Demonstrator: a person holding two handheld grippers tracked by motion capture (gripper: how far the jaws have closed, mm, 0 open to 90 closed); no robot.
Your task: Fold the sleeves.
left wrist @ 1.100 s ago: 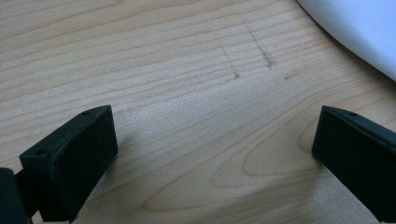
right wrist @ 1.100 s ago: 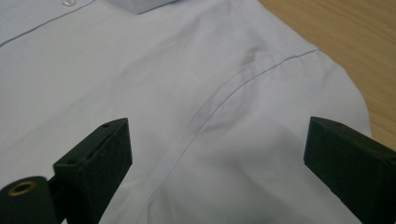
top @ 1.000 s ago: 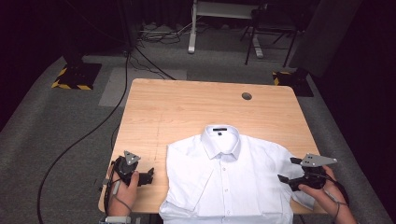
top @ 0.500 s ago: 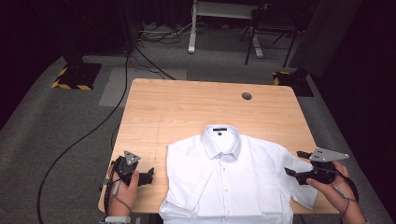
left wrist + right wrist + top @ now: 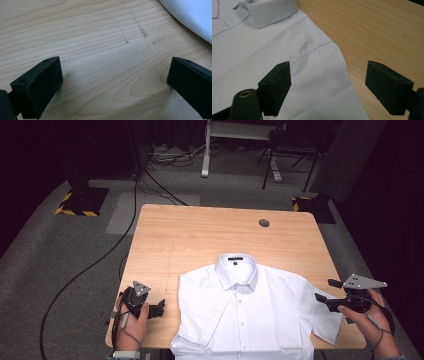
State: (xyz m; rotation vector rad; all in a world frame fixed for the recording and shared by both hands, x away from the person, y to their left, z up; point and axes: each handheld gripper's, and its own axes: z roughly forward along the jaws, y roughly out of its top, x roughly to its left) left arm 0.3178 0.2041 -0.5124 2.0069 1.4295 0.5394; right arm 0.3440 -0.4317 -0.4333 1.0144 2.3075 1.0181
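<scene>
Folding looks barely begun, by my read. White shirt lies face up, buttoned, at the near edge of the tabletop, collar pointing away from the person. Its sleeve on the person's left is already tucked in over the chest; the sleeve on the right lies spread out flat. Right gripper hovers just over that sleeve, jaws wide but just been closing, nothing between them. Left gripper sits on bare wood just beside the shirt, jaws wide open, empty. Remaining, I'd say: right sleeve, then body folds.
</scene>
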